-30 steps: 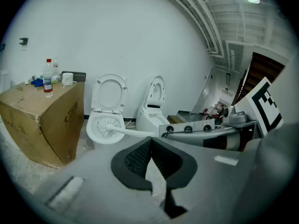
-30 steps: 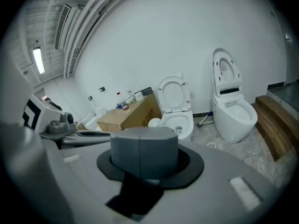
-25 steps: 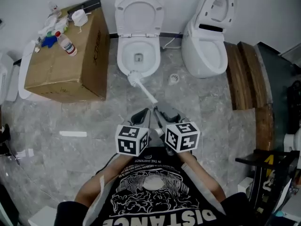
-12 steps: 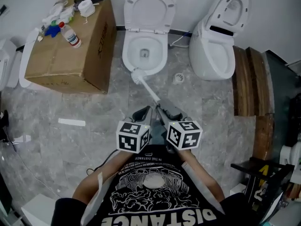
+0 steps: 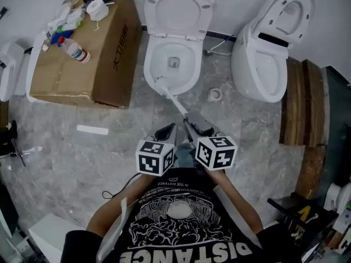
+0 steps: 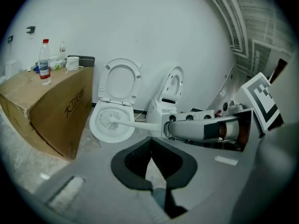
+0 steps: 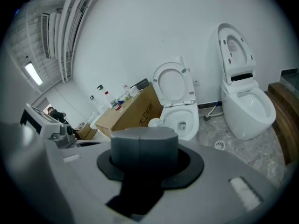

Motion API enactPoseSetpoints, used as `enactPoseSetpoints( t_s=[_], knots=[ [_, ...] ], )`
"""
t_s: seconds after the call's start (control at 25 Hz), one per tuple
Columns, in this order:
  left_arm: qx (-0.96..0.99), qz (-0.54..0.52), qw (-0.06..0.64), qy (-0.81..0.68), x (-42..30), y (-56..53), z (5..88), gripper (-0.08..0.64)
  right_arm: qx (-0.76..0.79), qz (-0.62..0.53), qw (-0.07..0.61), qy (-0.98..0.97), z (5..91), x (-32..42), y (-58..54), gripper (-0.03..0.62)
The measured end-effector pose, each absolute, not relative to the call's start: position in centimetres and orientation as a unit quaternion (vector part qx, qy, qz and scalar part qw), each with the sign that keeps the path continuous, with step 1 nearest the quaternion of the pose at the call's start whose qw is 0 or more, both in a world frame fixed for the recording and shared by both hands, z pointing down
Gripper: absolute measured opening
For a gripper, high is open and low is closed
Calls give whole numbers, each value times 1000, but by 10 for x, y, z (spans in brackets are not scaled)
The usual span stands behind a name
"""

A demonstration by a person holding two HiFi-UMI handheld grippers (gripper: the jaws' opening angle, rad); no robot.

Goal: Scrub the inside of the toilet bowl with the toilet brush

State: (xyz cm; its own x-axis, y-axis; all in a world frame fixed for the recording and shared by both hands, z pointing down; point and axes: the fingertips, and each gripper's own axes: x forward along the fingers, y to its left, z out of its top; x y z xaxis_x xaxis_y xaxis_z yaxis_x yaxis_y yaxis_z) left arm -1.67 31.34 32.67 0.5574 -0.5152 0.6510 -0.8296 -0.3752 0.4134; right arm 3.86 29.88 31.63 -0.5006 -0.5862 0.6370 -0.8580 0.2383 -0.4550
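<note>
Head view: my right gripper (image 5: 191,120) has its fingers clenched on the toilet brush (image 5: 174,102) handle, and the shaft runs straight ahead from them. The brush head (image 5: 159,82) now sits inside the toilet bowl (image 5: 190,75), at the near-left wall. A second ago it was at the front rim. My left gripper (image 5: 168,129) is just left of the right fingers, beside the handle, fingers closed on nothing.
</note>
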Motion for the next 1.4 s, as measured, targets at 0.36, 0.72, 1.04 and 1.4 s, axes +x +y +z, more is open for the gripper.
enactPoseSetpoints(
  t_s=[0.36, 0.72, 1.04, 1.4],
  knots=[
    [778, 237, 366, -453, 9, 256, 339, -8, 437, 421, 173, -776, 335, 73, 248, 152],
    [771, 247, 333, -482, 16, 218, 326, -8, 429, 446, 160, -769, 352, 94, 223, 152],
    [764, 260, 341, -482, 1, 206, 339, -8, 434, 448, 172, -762, 368, 91, 200, 152],
    [776, 272, 364, -437, -16, 152, 365, -7, 439, 469, 221, -733, 405, 65, 169, 152]
  ],
)
